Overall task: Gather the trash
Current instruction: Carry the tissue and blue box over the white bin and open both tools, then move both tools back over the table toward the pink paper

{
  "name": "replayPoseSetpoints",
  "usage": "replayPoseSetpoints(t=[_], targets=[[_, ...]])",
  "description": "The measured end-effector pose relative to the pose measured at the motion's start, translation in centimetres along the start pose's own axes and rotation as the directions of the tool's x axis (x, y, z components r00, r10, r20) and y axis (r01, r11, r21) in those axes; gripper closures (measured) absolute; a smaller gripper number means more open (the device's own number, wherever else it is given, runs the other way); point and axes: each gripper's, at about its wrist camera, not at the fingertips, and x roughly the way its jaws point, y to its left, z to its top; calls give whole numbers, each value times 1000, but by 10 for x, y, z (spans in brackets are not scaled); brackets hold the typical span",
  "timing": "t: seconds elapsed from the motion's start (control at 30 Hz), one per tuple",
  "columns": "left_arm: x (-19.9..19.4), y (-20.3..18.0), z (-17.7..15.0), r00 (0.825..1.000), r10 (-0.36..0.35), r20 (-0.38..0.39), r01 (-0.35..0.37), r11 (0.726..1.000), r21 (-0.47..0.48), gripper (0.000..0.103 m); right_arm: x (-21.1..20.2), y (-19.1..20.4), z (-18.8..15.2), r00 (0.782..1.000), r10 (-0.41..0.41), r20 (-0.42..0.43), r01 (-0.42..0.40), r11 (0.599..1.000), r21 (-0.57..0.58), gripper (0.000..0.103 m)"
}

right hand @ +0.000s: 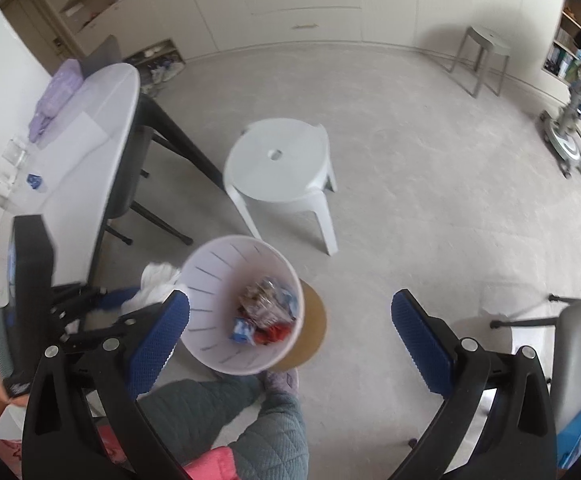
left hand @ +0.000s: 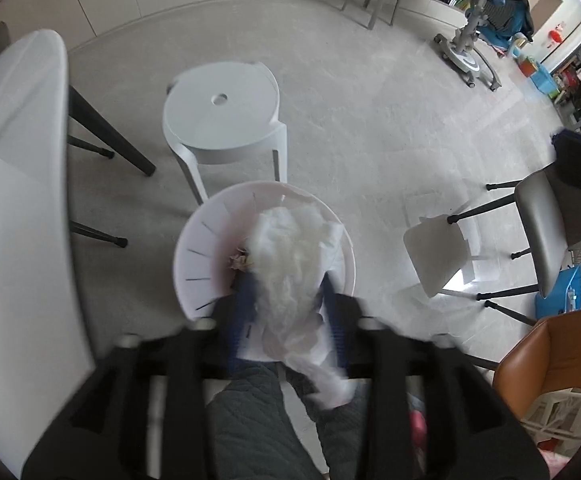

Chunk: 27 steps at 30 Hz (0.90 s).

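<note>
A white round bin [left hand: 206, 248] stands on the floor; in the right wrist view the bin [right hand: 210, 276] holds several colourful wrappers [right hand: 264, 312]. My left gripper [left hand: 288, 300] is shut on a wad of crumpled white tissue [left hand: 290, 264] and holds it over the bin's rim. In the right wrist view that tissue [right hand: 156, 284] and the left gripper [right hand: 118, 296] sit just left of the bin. My right gripper [right hand: 290, 332] is open and empty, above and in front of the bin.
A white plastic stool [left hand: 222, 120] stands behind the bin. A white table [left hand: 14, 184] with black legs is on the left, with purple packs [right hand: 54, 98] on it. Chairs [left hand: 554, 232] stand to the right. A grey stool [right hand: 484, 56] is by the far cabinets.
</note>
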Motion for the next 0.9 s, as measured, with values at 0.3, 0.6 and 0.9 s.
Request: replayPoseSetpoints(t=[0.3, 0.6, 0.9], targets=[[3, 3, 7, 999, 30, -15, -31, 997, -74, 8, 6, -4, -7, 999, -19, -28, 19, 1000, 4, 3], [-61, 18, 5, 993, 60, 106, -45, 989, -139, 8, 5, 17, 5, 1000, 31, 0, -31, 999, -38, 3], [-147, 82, -27, 951, 234, 202, -174, 946, -275, 8, 0, 81, 31, 991, 135, 0, -132, 973, -188, 3]])
